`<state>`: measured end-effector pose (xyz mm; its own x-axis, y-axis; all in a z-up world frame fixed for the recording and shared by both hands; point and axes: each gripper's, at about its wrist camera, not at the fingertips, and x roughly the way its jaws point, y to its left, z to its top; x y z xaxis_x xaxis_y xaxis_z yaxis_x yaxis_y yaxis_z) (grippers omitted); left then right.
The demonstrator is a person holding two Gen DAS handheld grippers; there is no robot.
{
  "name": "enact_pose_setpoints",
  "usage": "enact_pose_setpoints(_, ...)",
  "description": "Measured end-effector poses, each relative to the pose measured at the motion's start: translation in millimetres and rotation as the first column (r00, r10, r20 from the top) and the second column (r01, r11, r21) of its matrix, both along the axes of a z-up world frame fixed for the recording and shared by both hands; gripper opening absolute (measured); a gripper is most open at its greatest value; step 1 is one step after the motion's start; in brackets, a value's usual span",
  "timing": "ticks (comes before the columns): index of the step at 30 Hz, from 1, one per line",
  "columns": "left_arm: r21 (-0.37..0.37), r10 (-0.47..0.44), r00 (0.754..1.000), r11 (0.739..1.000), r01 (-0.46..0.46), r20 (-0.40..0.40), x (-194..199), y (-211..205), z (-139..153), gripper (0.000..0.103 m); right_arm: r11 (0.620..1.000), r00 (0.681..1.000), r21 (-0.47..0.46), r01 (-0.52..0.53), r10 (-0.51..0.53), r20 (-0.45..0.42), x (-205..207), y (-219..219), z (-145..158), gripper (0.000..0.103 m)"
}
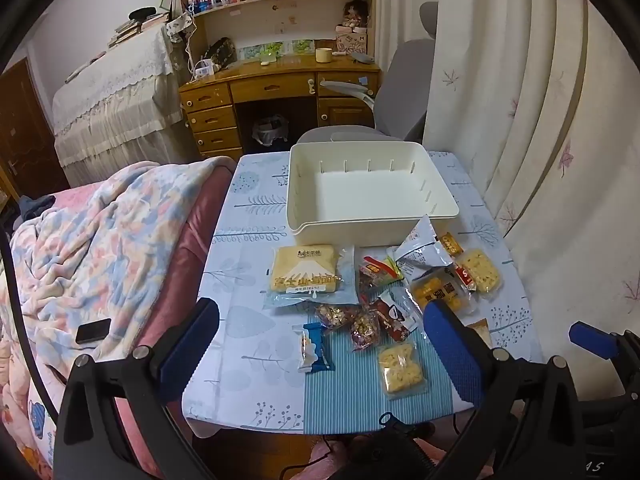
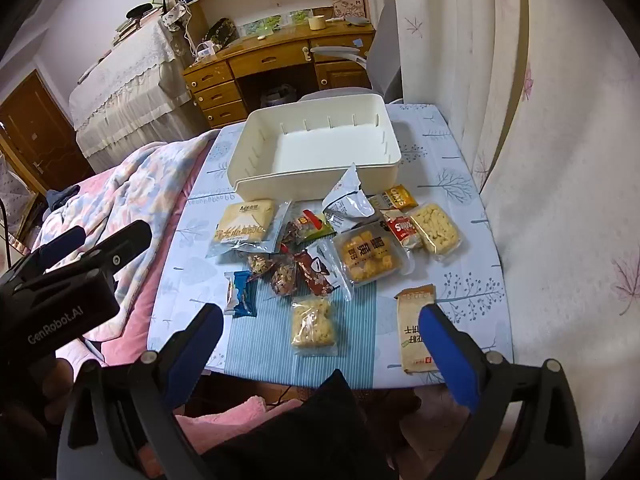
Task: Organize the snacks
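Observation:
An empty cream plastic bin (image 1: 440,200) (image 2: 256,192) stands at the far side of a small table (image 1: 240,360) (image 2: 192,272). In front of it lie several snack packets: a large bread pack (image 1: 306,276) (image 2: 244,226), a blue wafer packet (image 1: 314,350) (image 2: 242,300), a yellow rice-cracker pack (image 1: 400,368) (image 2: 312,326), a cake tray pack (image 2: 370,256), a tan biscuit bar (image 2: 416,328). My left gripper (image 1: 320,316) is open and empty above the near edge. My right gripper (image 2: 322,320) is open and empty over the near packets.
A bed with a floral blanket (image 1: 100,248) borders the table's left side, a phone (image 1: 93,331) lying on it. Curtains (image 1: 540,120) hang close on the right. A wooden desk (image 1: 280,96) and grey chair (image 1: 408,80) stand beyond the table.

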<state>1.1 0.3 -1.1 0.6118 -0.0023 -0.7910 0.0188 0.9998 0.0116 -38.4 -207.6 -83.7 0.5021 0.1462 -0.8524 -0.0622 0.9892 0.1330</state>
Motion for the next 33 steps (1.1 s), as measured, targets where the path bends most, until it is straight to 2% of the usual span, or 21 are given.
enact_pose_setpoints(1, 0.012, 0.001, 1.0, 1.0, -0.001, 0.02, -1.2, -0.7, 0.7, 0.102, 1.0, 1.0, -0.002, 0.0, 0.0, -0.002, -0.1, 0.1, -0.1, 0.099)
enact_pose_setpoints(18, 0.016, 0.008, 1.0, 1.0, -0.008, 0.016, -6.3, -4.2, -3.1, 0.102, 1.0, 1.0, -0.008, 0.003, -0.003, -0.004, -2.9, 4.1, -0.9, 0.099)
enact_pose_setpoints(27, -0.009, -0.043, 0.999, 0.999, 0.043, 0.003, -8.9, 6.5, -5.5, 0.102, 1.0, 1.0, -0.023, 0.013, -0.013, -0.005, -8.4, 6.3, -2.1, 0.099)
enact_pose_setpoints(29, -0.011, -0.049, 0.999, 0.999, 0.049, 0.0, -9.1, 8.8, -6.1, 0.102, 0.999, 1.0, -0.039, 0.019, -0.019, -0.004, -9.3, 21.6, -2.9, 0.099)
enact_pose_setpoints(33, -0.015, -0.062, 0.998, 0.998, 0.062, -0.004, -9.2, 11.9, -7.4, 0.102, 0.997, 0.999, -0.063, 0.034, -0.033, 0.017, -13.2, 24.7, -2.1, 0.099)
